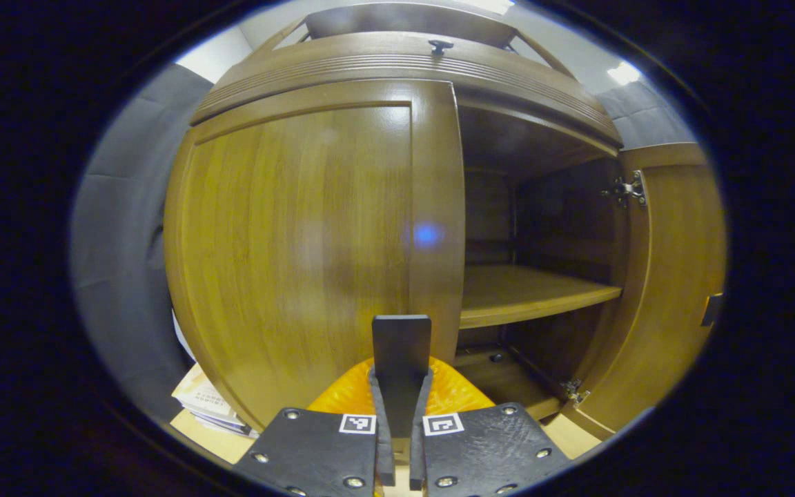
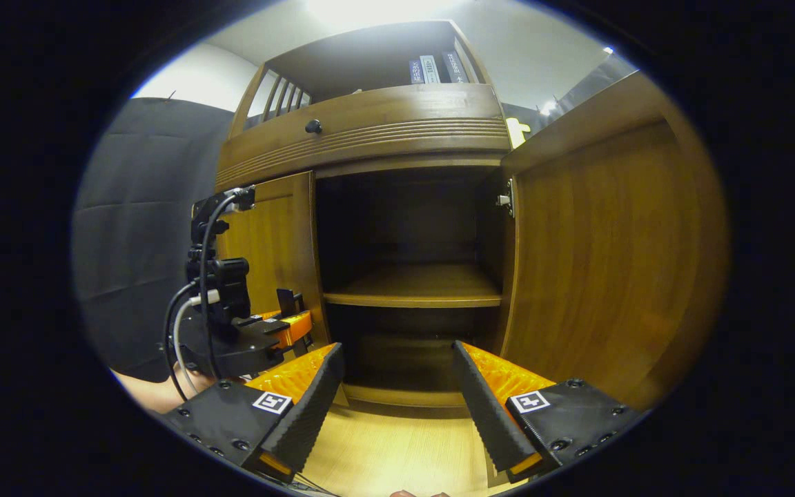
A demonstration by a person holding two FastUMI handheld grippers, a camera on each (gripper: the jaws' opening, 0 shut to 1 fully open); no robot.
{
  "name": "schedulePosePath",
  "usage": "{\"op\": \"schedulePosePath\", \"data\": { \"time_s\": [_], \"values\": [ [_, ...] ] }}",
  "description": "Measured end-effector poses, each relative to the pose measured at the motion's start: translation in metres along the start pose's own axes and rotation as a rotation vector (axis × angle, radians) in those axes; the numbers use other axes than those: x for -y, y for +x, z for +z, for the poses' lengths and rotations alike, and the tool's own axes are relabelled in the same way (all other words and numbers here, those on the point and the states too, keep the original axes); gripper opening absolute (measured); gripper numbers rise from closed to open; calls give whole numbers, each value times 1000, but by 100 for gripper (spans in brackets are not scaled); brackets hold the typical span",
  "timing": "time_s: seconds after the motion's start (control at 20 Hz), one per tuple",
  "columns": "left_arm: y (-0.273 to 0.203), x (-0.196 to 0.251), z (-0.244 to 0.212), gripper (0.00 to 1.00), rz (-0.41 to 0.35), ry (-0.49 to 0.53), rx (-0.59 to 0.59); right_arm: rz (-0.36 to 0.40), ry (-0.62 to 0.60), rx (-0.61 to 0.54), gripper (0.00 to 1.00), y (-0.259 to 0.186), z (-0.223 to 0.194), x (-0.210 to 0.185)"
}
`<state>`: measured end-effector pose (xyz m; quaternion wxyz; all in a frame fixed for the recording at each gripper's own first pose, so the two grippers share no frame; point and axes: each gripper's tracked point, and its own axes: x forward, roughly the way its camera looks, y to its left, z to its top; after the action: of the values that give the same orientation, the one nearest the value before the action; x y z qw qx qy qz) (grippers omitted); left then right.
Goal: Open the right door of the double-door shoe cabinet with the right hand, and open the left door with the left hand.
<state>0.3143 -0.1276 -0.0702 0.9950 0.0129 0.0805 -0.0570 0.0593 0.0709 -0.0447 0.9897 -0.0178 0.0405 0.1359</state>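
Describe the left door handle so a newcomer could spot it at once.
Start at the wooden shoe cabinet, whose right door stands open. Go to the closed left door; low on its inner edge is a flat dark handle, pinched by the left gripper.

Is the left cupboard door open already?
No, in the left gripper view the left door lies flush with the cabinet front, while the right door is swung wide open beside it.

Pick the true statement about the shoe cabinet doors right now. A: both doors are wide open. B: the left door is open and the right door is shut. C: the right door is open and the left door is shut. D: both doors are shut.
C: the right door is swung wide, baring the shelf, while the left door sits flush with the cabinet front, the left gripper clamped on the black handle at its edge.
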Motion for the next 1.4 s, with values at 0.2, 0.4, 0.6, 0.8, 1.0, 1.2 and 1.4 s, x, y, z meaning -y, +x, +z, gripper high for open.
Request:
{"op": "schedulePosePath", "data": {
  "time_s": [0.2, 0.4, 0.6, 0.8, 1.0, 1.2, 1.4],
  "values": [
    [-17, -2, -1, 12, -27, -1, 5, -15, -5, 3, 99, -8, 0, -3],
    [-40, -7, -3, 12, -40, -3, 9, -45, -5, 7, 100, -16, -1, -1],
    [-63, -15, -5, 12, -45, -9, 17, -70, 11, 2, 96, -24, -3, -1],
    [-88, -26, -7, 10, -40, -14, 23, -77, 17, -1, 95, -34, -4, -8],
    [-112, -39, -8, 10, -39, -19, 33, -73, 4, 4, 99, -46, -3, -20],
    [-134, -55, -11, 10, -28, -28, 45, -67, 0, 10, 95, -56, -5, -31],
    [-159, -77, -13, 12, -19, -35, 56, -57, 9, 14, 99, -65, -8, -45]
  ]
}}
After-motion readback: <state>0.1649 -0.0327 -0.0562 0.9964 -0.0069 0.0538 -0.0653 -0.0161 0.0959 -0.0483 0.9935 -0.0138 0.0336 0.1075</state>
